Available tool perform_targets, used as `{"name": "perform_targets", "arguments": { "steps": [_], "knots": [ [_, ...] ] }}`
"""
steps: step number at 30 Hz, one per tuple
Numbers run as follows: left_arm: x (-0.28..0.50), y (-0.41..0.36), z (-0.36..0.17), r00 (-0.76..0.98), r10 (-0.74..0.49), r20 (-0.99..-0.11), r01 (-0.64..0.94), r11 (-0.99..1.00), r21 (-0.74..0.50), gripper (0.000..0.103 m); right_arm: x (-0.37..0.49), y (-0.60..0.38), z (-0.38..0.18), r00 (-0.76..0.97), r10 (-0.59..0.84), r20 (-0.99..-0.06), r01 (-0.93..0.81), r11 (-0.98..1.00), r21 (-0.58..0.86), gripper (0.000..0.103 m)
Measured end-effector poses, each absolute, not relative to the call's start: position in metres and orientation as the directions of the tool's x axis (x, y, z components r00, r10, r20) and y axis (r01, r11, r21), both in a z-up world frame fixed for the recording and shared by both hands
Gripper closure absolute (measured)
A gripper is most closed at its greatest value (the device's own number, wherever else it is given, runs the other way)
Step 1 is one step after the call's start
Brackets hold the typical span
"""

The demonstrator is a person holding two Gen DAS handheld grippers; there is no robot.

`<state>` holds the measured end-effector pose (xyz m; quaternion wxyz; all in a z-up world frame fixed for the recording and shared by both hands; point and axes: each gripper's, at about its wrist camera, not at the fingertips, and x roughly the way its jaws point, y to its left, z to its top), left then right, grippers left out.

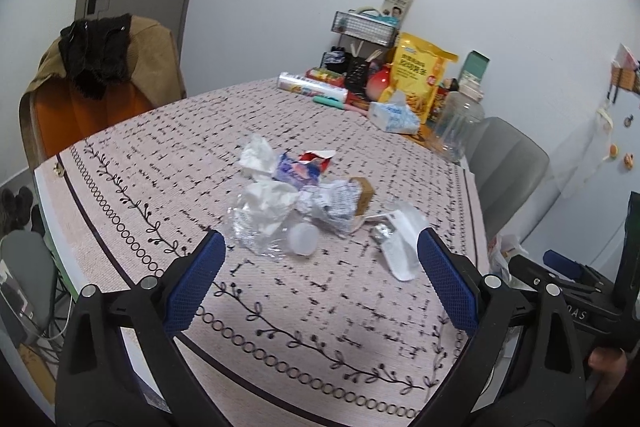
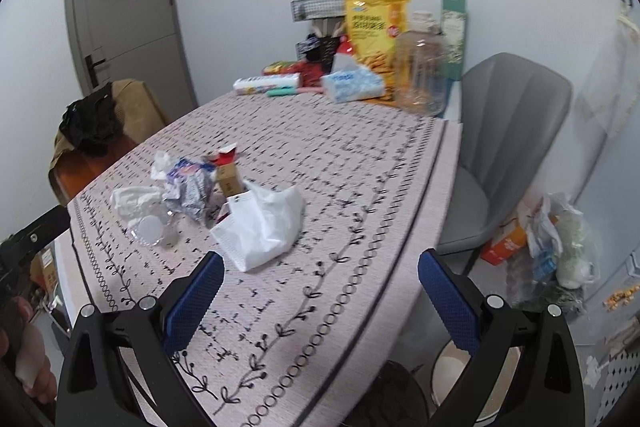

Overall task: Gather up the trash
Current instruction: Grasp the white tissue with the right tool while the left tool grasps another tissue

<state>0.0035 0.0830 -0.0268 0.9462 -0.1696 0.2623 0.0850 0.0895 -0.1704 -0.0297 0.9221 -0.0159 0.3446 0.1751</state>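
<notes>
A heap of trash lies mid-table on the patterned cloth: crumpled white tissue (image 1: pixel 266 205), a blue-and-white wrapper (image 1: pixel 298 171), a torn red packet (image 1: pixel 316 158), a small brown box (image 1: pixel 363 194), a crushed clear plastic cup (image 1: pixel 302 239) and a white mask-like wrapper (image 1: pixel 400 247). My left gripper (image 1: pixel 322 247) is open and empty, just short of the cup. My right gripper (image 2: pixel 320 269) is open and empty, near the white wrapper (image 2: pixel 264 227). The cup (image 2: pixel 150 227) and box (image 2: pixel 230 181) show left of it.
Snack bags, a tissue pack (image 2: pixel 352 87), a clear jar (image 2: pixel 422 71) and racks crowd the table's far end. A grey chair (image 2: pixel 508 131) stands right, a chair with clothes (image 1: pixel 96 83) left. A full trash bag (image 2: pixel 556 247) lies on the floor; a bin rim (image 2: pixel 448 371) shows below the table edge.
</notes>
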Motion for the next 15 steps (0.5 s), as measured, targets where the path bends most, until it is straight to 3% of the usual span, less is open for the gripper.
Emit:
{"name": "perform_targets", "arguments": {
  "steps": [5,15],
  "knots": [
    [0.013,0.097,-0.041,0.83,0.07,-0.554,-0.271,0.918,-0.29,0.013,0.103,-0.154,-0.044,0.661,0.348,-0.664,-0.373,0.921,0.111,0.008],
    [0.042,0.117,-0.061,0.804,0.108,-0.584,-0.323,0.905,-0.278,0.013,0.138,-0.138,-0.074,0.582,0.398,-0.709,-0.401,0.899,0.176,0.023]
  ]
}}
